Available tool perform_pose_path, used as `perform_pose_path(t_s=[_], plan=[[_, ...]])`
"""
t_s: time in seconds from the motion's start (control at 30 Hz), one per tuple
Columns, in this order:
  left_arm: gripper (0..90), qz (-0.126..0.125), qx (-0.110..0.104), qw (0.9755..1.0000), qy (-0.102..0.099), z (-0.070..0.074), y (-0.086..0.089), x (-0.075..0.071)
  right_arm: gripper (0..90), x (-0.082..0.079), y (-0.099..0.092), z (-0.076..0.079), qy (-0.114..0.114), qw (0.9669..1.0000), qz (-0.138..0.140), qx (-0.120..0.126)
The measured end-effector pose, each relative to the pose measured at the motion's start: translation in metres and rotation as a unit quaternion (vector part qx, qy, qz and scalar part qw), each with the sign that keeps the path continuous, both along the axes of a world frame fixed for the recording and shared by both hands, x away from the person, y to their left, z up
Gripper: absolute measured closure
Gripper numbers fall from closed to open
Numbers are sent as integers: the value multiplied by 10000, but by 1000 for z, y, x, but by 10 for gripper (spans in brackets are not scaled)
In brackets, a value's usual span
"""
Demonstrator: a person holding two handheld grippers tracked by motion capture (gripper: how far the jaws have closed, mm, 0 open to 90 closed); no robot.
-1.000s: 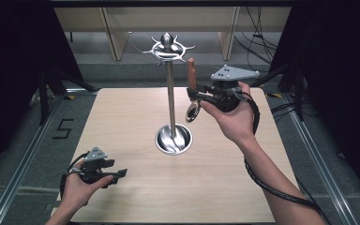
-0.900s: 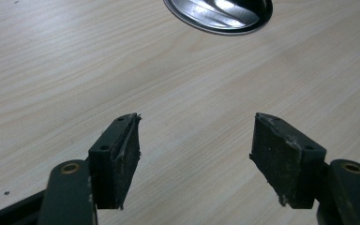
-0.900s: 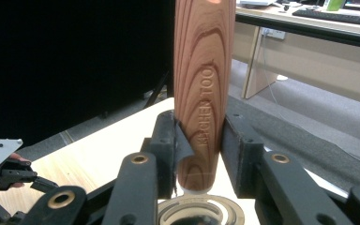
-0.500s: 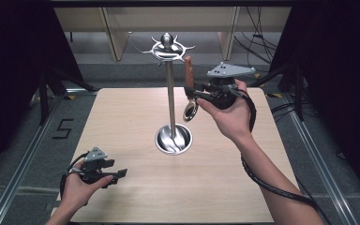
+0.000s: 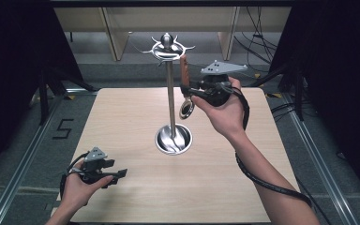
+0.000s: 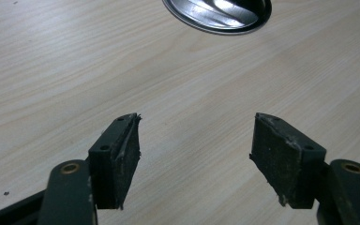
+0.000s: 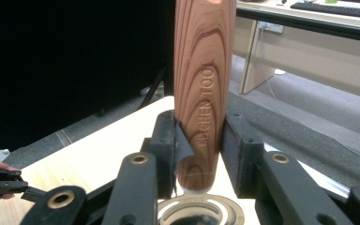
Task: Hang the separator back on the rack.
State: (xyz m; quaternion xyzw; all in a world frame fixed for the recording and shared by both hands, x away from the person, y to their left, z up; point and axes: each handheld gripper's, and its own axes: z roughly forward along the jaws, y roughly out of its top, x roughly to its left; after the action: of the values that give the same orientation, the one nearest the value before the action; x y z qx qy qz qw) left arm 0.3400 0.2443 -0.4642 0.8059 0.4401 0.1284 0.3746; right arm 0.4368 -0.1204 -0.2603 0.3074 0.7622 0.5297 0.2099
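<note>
Right tongs [image 5: 185,90] are gripping the wooden-handled utensil [image 5: 184,75] upright just beside the rack's hooks [image 5: 168,47], while left tongs [image 5: 122,173] are resting released.

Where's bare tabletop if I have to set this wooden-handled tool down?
Free: the table left of the stand's base, and the near strip between the left gripper and the right forearm. Crowded: around the stand's pole, where the right gripper holds the tool.

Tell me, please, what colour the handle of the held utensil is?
Reddish-brown wood grain with engraved lettering; the handle shows best in the right gripper view.
</note>
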Motion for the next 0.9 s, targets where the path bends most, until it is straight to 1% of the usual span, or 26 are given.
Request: perform_pose_path(t_s=[0.03, 0.07, 0.1, 0.13, 0.17, 0.2, 0.23, 0.27, 0.3, 0.33, 0.37, 0.4, 0.43, 0.47, 0.53, 0.57, 0.6, 0.63, 0.67, 0.7, 0.77, 0.8, 0.83, 0.87, 0.9], plan=[[320, 46, -124, 9999, -17, -1, -1, 0, 686, 0, 0, -1, 11, 10000, 4, 3], [320, 51, -68, 10000, -23, -1, -1, 1, 684, -1, 1, -2, 99, 9999, -23, 12], [320, 68, -50, 10000, -28, -1, -1, 0, 684, -1, 1, -2, 99, 9999, -23, 12], [320, -52, -14, 10000, 26, 0, 1, 1, 681, 0, 1, -4, 53, 10000, 48, -13], [320, -76, 15, 10000, 33, 0, 1, 1, 665, -1, 0, -4, 52, 10000, 34, -9], [320, -30, -39, 10000, 21, -1, 1, 1, 638, -1, 0, -5, 23, 10000, 80, -8], [320, -23, -46, 10000, 18, -1, 0, 0, 622, -1, -2, -6, -74, 9999, 108, -46], [320, 23, -69, 10000, 0, -1, 0, 0, 607, -3, -2, -6, -79, 9999, 111, -70], [320, 39, -47, 10000, -4, -1, 0, 1, 595, -5, -3, -6, -91, 9999, 117, -56], [320, 36, -51, 10000, -4, -1, 0, 0, 573, -9, -7, -6, -98, 9999, 78, -58], [320, 29, -75, 10000, 1, -1, 0, 0, 573, -9, -7, -6, -98, 9999, 78, -58], [320, 0, -35, 10000, -1, -1, 0, 0, 567, -10, -11, -6, -219, 9996, 101, -130], [320, -45, 78, 10000, 15, 1, 2, 0, 562, -13, -14, -7, -171, 9997, 83, -148], [320, -39, 63, 10000, 14, 0, 2, 0, 556, -15, -17, -8, -106, 9999, 90, -98], [320, -39, 0, 10000, 42, 0, 1, 0, 546, -19, -26, -12, -158, 9996, 74, -206], [320, -26, -3, 10000, 33, 0, 1, 0, 540, -21, -30, -14, -128, 9997, 44, -216], [320, -57, 19, 10000, 58, 0, 2, 0, 536, -23, -36, -16, -162, 9994, -33, -297], [320, -59, 30, 10000, 43, 0, 2, 0, 531, -25, -42, -19, -109, 9995, -25, -309], [320, -57, 31, 10000, 41, 0, 2, 0, 527, -27, -48, -22, -173, 9991, -53, -381], [320, -46, 19, 10000, 35, 0, 2, 0, 521, -29, -53, -26, -112, 9992, -123, -372], [320, -4, 72, 10000, 27, 0, 1, 0, 503, -33, -65, -33, -87, 9990, -88, -436], [320, 64, -53, 10000, 17, -2, -1, 0, 496, -35, -70, -38, -32, 9990, -44, -440], [320, 42, -53, 10000, 40, -2, -1, 0, 493, -35, -75, -42, -61, 9989, 26, -466], [320, -61, 112, 9999, 50, 0, 1, 0, 492, -37, -80, -45, -34, 9985, -59, -545], [320, -22, 82, 9999, 55, -1, 0, 0, 491, -40, -85, -49, 79, 9983, -115, -563]])
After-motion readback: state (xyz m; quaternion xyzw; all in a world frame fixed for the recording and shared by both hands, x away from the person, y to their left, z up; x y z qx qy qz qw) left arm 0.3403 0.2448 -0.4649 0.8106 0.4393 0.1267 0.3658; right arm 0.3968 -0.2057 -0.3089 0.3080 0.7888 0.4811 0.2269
